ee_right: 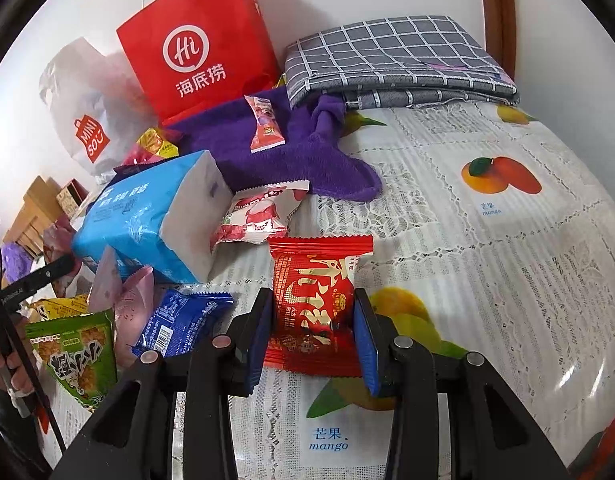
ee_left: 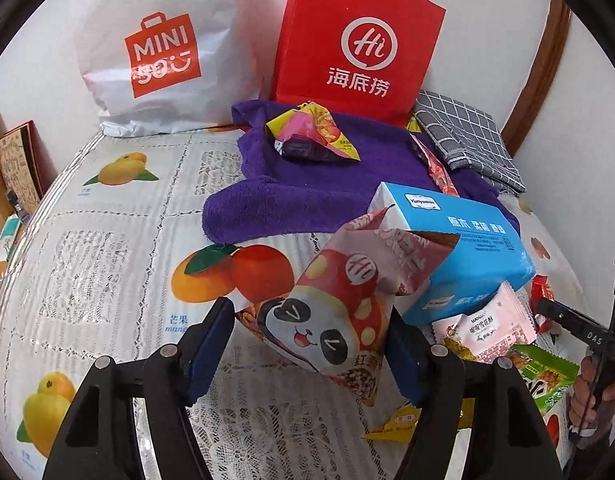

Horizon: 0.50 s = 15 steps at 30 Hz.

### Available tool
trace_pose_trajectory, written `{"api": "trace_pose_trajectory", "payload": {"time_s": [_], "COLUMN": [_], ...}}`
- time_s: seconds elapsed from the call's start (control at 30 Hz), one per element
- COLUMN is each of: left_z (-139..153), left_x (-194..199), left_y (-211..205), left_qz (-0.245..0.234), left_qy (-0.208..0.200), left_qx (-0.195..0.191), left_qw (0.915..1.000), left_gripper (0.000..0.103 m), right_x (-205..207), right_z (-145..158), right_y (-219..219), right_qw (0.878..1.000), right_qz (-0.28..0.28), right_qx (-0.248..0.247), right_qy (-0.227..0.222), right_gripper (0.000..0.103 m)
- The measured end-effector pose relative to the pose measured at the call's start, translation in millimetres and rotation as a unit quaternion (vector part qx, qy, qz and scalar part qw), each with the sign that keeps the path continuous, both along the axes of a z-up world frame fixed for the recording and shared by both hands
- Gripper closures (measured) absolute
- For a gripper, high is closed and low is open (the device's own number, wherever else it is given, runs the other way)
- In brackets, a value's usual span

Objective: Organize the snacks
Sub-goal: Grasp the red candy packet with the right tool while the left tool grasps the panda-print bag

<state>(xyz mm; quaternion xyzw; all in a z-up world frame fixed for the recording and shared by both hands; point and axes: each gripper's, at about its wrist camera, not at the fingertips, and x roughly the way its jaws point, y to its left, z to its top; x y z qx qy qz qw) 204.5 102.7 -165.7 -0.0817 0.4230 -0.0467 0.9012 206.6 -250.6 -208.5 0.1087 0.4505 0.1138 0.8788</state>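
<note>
On the near counter (ee_right: pixel 507 240), left gripper (ee_left: pixel 307 344) jaws hold the panda snack bag (ee_left: pixel 331 320) half open; right gripper (ee_right: pixel 313 332) jaws narrowly clamp the red snack packet (ee_right: pixel 313 304). Step: pickup. Next: carry both toward the red paper bag (ee_left: pixel 355 40).

Both views are wrist fisheyes looking steeply down along their own fingers, close above the fruit-print tablecloth (ee_left: pixel 107 264). The left view faces the wall, red paper bag (ee_left: pixel 355 40) at upper centre. The right view shows that bag (ee_right: pixel 195 44) upper left. Both share the blue tissue pack (ee_left: pixel 459 248), lower right in the left view, centre left in the right.
</note>
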Motion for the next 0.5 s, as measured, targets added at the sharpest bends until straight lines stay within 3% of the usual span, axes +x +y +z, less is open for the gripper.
{"api": "trace_pose_trajectory", "payload": {"time_s": [0.2,0.4,0.5], "left_z": [-1.9,-11.5,-13.8], "left_x": [0.6,4.5,6.3], "left_y": [4.1,11.8,12.5], "left_qz": [0.012,0.018,0.023], "left_qy": [0.0,0.016,0.018], "left_qx": [-0.002,-0.03,-0.027], "left_qw": [0.9999,0.9993,0.9992], "left_gripper": [0.033,0.033,0.033], "right_x": [-1.8,-3.5,-4.0], "right_z": [-5.1,-2.3,-1.6], "right_y": [-19.5,3.0,4.2], "right_qw": [0.997,1.0,1.0], "right_qz": [-0.017,0.006,0.009], "right_qx": [0.08,0.015,0.006], "right_qy": [0.001,-0.006,-0.008], "right_gripper": [0.064,0.064,0.064]}}
